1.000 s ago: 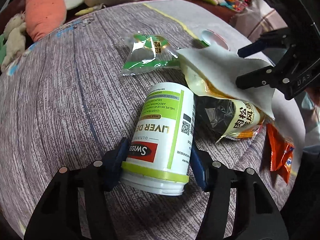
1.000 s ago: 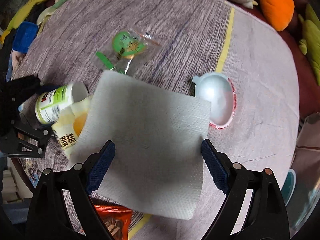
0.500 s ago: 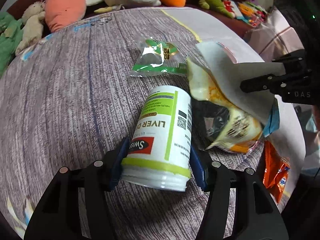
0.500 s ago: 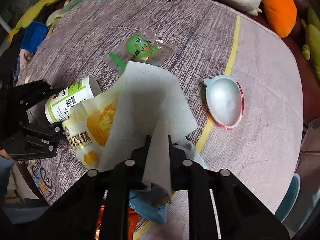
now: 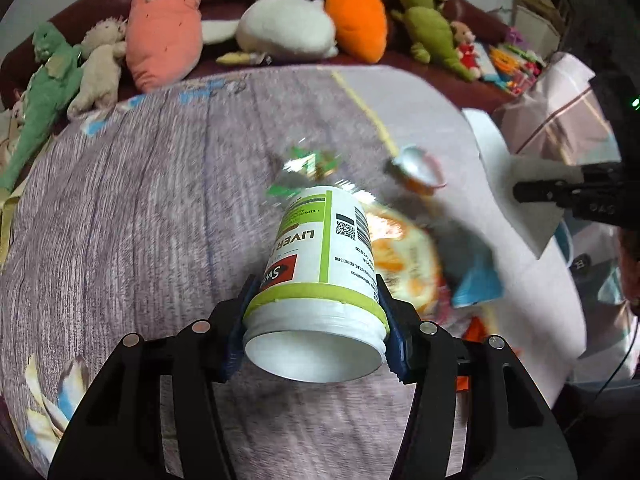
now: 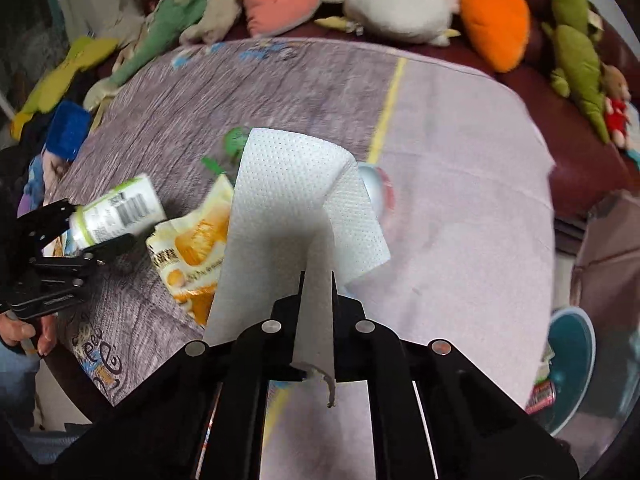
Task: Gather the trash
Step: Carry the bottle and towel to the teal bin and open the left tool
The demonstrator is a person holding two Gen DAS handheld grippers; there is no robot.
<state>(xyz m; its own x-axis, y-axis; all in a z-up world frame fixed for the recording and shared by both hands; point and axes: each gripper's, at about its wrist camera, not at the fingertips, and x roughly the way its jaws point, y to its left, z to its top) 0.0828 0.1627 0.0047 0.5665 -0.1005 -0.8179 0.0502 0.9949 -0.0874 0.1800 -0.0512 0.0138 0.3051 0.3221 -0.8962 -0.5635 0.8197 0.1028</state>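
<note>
The left gripper [image 5: 316,320] pinches the white supplement bottle [image 5: 320,276] at its open neck, jaws closing onto it; the bottle's long axis runs straight out ahead of the fingers, clear of the table [image 5: 120,208]. The right gripper [image 6: 318,280], jaws pressed together, pinches the paper towel [image 6: 288,192], which drapes forward. An orange snack bag [image 6: 192,248] lies between them, nearer the left. The table's right edge is open.

Dim indoor light; motion blur smears counter [image 5: 120,208] and wrappers [image 5: 404,264]; heavy fisheye bending, dark corners; bottle [image 5: 320,256] sharp.
</note>
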